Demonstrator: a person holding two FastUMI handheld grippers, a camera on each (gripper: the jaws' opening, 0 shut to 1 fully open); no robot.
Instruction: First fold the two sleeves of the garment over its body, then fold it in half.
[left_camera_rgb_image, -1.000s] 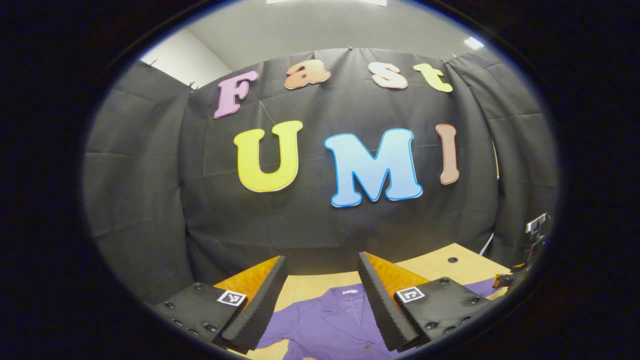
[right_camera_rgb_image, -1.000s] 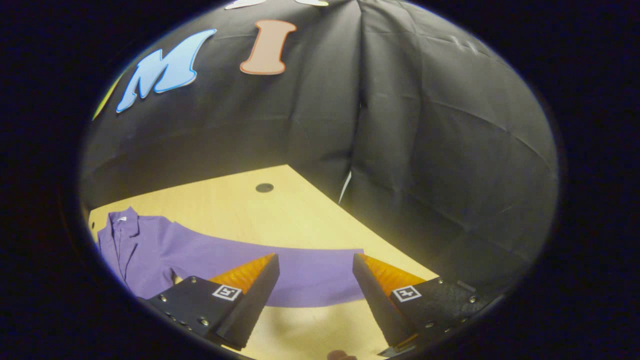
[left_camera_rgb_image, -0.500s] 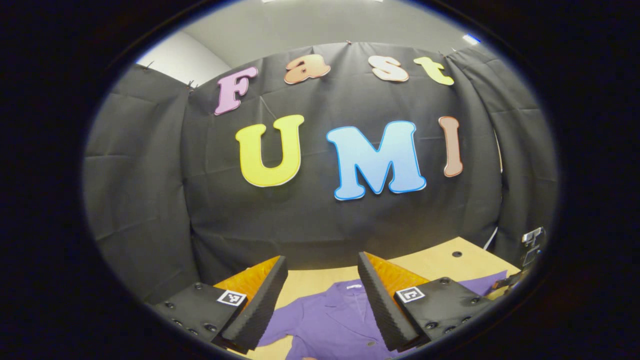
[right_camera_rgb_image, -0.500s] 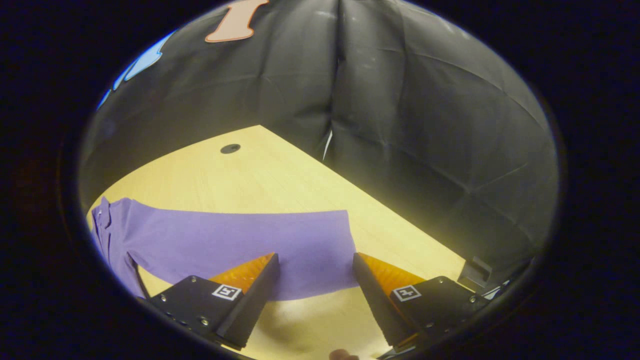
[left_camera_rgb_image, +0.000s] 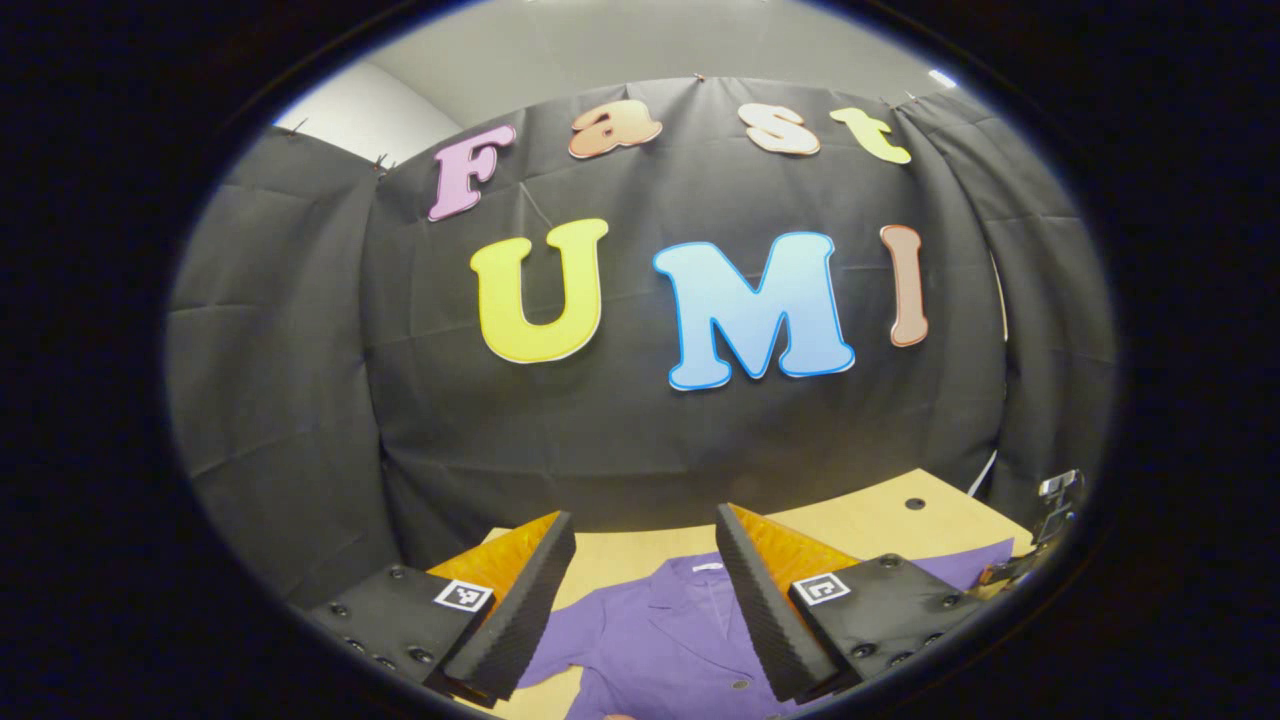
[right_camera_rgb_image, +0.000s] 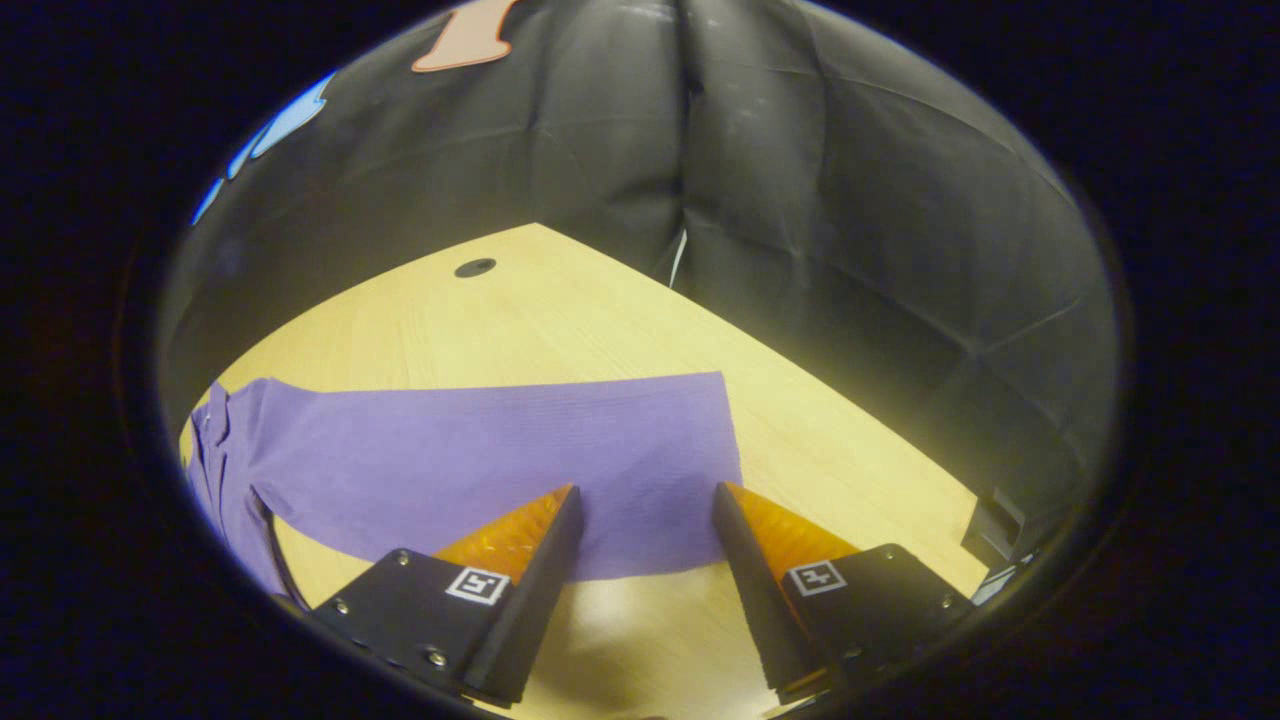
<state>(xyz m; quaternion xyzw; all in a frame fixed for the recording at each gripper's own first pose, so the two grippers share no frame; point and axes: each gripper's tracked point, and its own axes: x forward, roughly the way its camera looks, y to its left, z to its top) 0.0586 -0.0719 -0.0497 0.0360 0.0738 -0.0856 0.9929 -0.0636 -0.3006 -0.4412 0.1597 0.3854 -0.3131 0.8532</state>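
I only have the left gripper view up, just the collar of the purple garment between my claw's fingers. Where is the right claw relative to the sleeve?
Observer: In the right gripper view the right claw is open over the cuff end of the long purple sleeve, which lies flat and stretched across the table.
Operator: Has it gripped the cloth yet?
Observer: No. Its fingers stand apart, with sleeve fabric and bare table visible between them.
Operator: Anything on the table near that cuff?
Observer: Only bare wood beyond the cuff, with a small dark round hole farther back near the booth wall.
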